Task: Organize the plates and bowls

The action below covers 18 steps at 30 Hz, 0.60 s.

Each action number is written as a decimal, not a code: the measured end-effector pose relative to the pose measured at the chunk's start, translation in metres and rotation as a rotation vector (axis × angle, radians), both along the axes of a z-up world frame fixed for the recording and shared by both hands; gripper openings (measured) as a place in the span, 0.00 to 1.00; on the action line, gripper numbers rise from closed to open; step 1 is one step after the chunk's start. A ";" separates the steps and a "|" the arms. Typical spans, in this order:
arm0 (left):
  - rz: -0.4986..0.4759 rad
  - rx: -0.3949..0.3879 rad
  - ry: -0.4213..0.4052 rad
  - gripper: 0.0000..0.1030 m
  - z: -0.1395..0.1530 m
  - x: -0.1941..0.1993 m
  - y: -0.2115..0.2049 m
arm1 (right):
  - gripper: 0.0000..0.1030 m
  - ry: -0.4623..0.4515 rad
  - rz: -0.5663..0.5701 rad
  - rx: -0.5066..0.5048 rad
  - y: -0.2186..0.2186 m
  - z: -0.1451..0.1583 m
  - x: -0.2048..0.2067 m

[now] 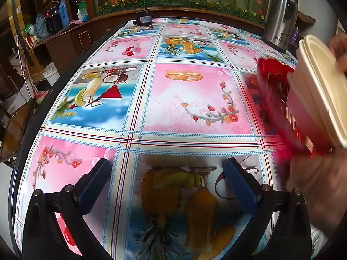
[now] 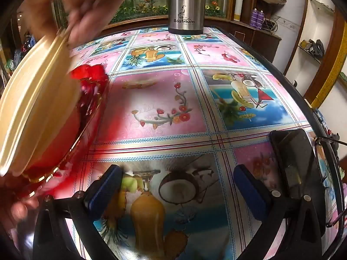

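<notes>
Across the left wrist view, the worktop (image 1: 184,99) spreads out under a glossy cloth printed with pink flower squares and blue fruit-drink squares. At six o'clock the left gripper (image 1: 167,173) hangs over a pineapple panel with its blue-padded jaws spread wide and nothing between them. At three o'clock a bare hand (image 1: 312,186) carries a tilted stack: cream plates (image 1: 323,86) on the outer side, a red bowl (image 1: 279,91) with a ribbed rim pressed against them. The stack is blurred, so how many pieces it counts is hard to say; it appears lifted off the cloth. A steel thermos jug (image 1: 279,17) stands at one o'clock near the far edge, and a small black device (image 1: 143,18) sits at twelve o'clock.

From the right wrist view, the right gripper (image 2: 177,179) is likewise spread wide and empty, above a coconut picture. The cream plates (image 2: 36,108) and red bowl (image 2: 86,99) fill nine o'clock, with fingers (image 2: 86,15) on the top rim at eleven o'clock. The thermos jug (image 2: 186,6) stands at twelve o'clock. A dark phone (image 2: 292,162) lies at three o'clock, spectacles (image 2: 325,151) just beside it.
</notes>
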<state>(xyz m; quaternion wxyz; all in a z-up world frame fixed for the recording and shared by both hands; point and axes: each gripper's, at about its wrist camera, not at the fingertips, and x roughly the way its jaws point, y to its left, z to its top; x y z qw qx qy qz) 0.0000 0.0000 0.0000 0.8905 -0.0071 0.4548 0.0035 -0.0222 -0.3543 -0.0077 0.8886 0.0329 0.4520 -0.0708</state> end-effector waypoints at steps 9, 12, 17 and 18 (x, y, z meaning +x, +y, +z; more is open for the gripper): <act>0.000 0.001 0.000 1.00 0.000 0.000 0.000 | 1.00 0.000 0.000 0.001 0.000 0.001 -0.003; 0.000 0.001 0.000 1.00 0.000 0.000 0.000 | 1.00 0.000 0.000 0.001 0.000 0.001 -0.003; 0.000 0.001 0.000 1.00 0.000 0.000 0.000 | 1.00 0.000 0.000 0.001 0.000 0.001 -0.003; 0.000 0.001 0.000 1.00 0.000 0.000 0.000 | 1.00 0.000 0.000 0.001 0.000 0.001 -0.003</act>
